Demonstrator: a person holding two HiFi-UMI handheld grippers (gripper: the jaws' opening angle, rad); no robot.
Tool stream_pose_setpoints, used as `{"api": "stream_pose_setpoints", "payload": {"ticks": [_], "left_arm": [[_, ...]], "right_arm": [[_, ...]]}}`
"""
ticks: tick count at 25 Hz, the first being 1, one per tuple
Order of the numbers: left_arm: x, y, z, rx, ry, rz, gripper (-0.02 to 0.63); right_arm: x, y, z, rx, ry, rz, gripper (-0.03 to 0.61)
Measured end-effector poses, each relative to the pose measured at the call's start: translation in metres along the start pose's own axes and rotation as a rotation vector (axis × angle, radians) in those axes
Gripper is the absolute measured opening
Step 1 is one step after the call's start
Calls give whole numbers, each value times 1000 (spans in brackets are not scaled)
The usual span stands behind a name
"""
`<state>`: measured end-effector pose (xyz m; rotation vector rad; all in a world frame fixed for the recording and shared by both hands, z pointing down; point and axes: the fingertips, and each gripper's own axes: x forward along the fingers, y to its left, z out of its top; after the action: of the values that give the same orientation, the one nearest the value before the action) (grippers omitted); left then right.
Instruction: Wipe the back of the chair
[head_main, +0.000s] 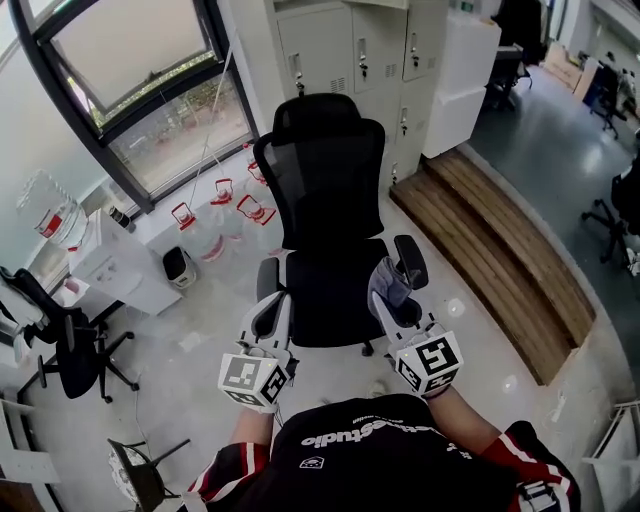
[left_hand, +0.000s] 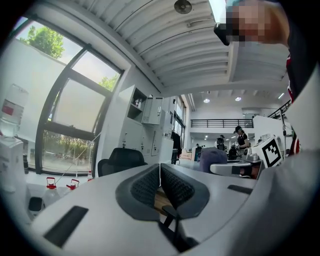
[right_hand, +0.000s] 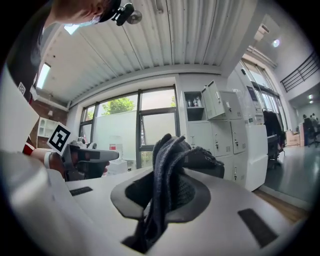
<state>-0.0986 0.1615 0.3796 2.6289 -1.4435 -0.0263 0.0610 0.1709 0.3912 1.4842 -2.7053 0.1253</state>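
Step in hand, as I judge it: the approach; wiping is not yet begun. The black mesh-backed office chair (head_main: 325, 190) stands straight ahead of you, seat toward you, backrest and headrest upright on its far side.

Your right gripper (head_main: 392, 290) hangs over the chair's right armrest, near the seat's front edge; its jaws are clamped on a dark grey knitted cloth (head_main: 386, 282). The right gripper view confirms this; the cloth (right_hand: 167, 175) is bunched between the pads and spills above and below them. The cloth is apart from the backrest and touches no mesh.

Your left gripper (head_main: 273, 303) sits by the chair's left armrest, level with the right one. In the left gripper view its jaws (left_hand: 160, 172) are pressed together with nothing between them; the chair (left_hand: 122, 157) shows beyond them, well apart.

Behind the chair stand pale grey metal lockers (head_main: 360, 50); to the chair's left, clear water jugs with red handles (head_main: 215, 215) sit on the floor; to its right runs a low wooden step (head_main: 490, 240).

Next move calls for lifting the right gripper up and forward past the seat to the top of the backrest; lay the cloth flat on the mesh, press lightly, then stroke across and down. The chair probably rolls or swivels on its base, so the free left gripper may need to brace an armrest; keep the clamp firm so the cloth doesn't slip out under drag.
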Motion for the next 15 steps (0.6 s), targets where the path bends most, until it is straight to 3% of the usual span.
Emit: {"api": "stream_pose_setpoints", "payload": {"ticks": [15], "left_arm": [[-4, -1, -2, -6, -1, -100, 28]], "right_arm": [[-12, 19, 4, -23, -5, -82, 66]]}}
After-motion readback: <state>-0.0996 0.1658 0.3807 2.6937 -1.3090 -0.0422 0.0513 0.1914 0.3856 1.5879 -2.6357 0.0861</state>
